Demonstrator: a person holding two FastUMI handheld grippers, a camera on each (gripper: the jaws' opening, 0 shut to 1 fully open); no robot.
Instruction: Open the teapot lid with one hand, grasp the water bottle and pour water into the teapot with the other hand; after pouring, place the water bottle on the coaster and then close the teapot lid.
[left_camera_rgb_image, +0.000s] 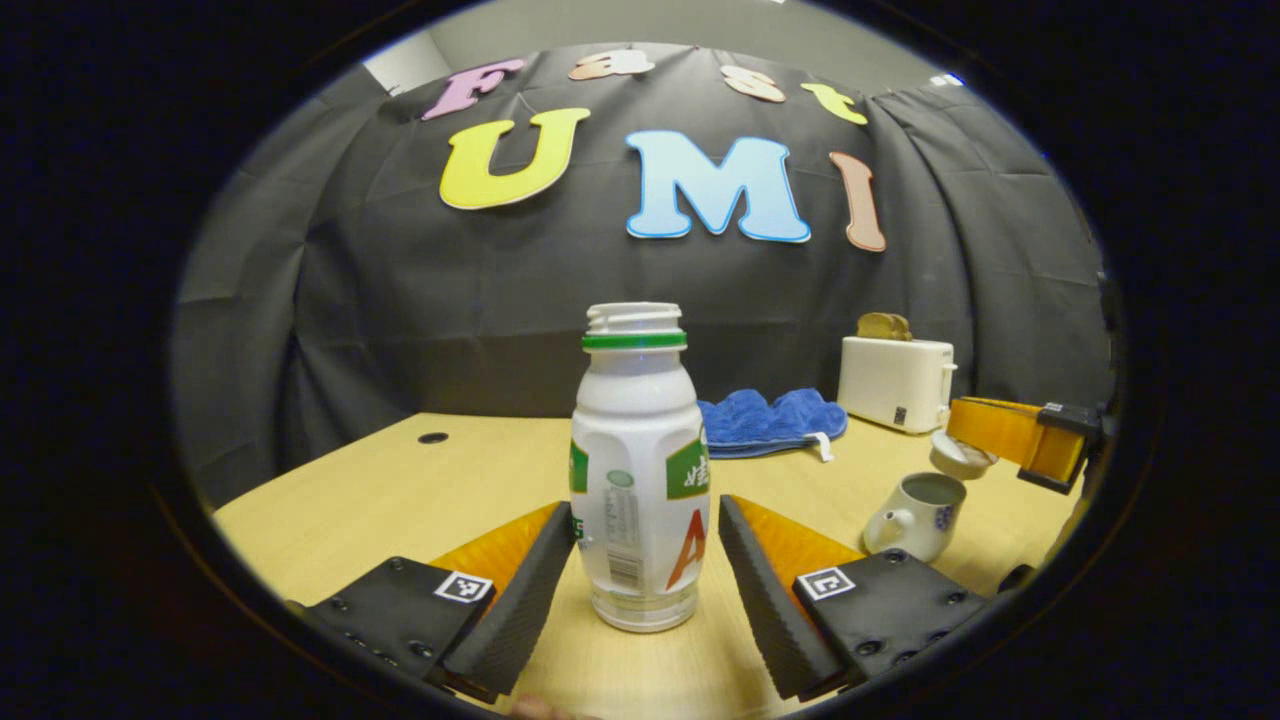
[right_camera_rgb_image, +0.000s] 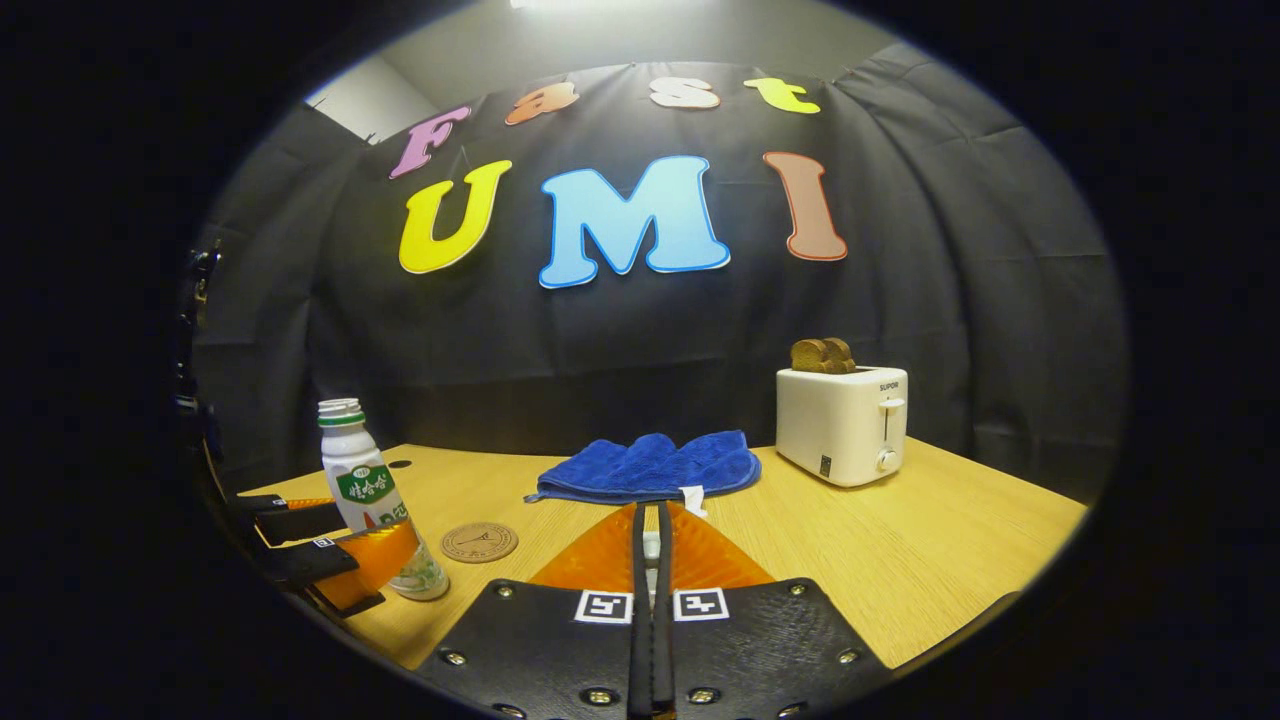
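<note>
Around the water bottle (left_camera_rgb_image: 640, 470), left gripper (left_camera_rgb_image: 645, 560) fingers spread, seemingly untouching.

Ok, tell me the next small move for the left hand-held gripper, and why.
Probably close the left hand-held gripper on the water bottle. The bottle stands upright on the table between its open fingers, not yet pinched. The teapot already sits open, and the right hand-held gripper holds the lid above it, so pouring can follow.

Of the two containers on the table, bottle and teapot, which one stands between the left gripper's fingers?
The water bottle: it stands upright between the left gripper fingers. The teapot sits apart, lid off.
</note>
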